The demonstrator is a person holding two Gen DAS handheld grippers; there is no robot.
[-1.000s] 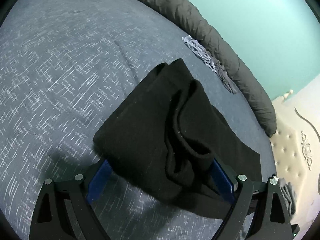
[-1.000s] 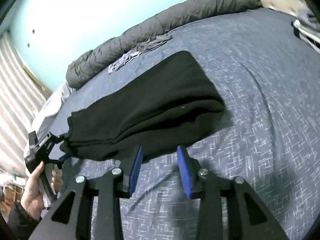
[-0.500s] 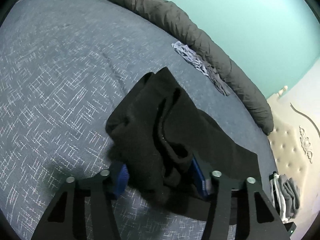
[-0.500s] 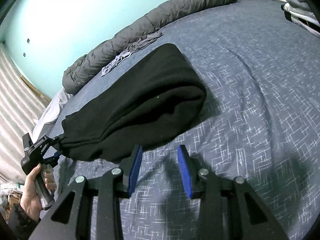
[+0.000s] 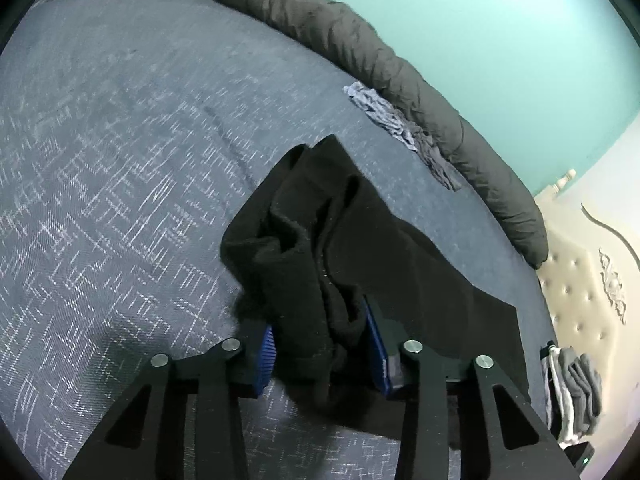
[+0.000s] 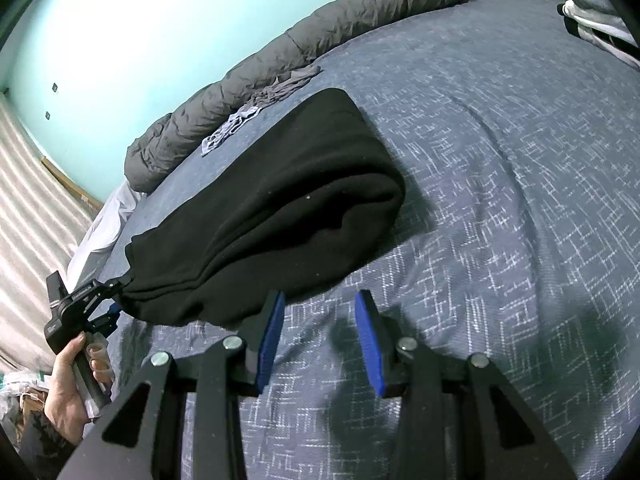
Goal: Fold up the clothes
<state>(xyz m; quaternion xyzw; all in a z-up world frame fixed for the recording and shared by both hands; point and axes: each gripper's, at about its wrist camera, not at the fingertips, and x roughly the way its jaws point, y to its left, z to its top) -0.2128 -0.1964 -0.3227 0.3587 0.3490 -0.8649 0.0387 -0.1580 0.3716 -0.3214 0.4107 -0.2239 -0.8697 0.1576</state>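
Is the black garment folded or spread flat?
Folded: the black garment lies doubled in thick layers on the bed, one end bunched in the left gripper.

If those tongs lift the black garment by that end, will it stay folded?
Probably not: the black garment looks soft and thick, bunching between the left tongs. It would likely sag and unfold. The right tongs are empty, supporting nothing.
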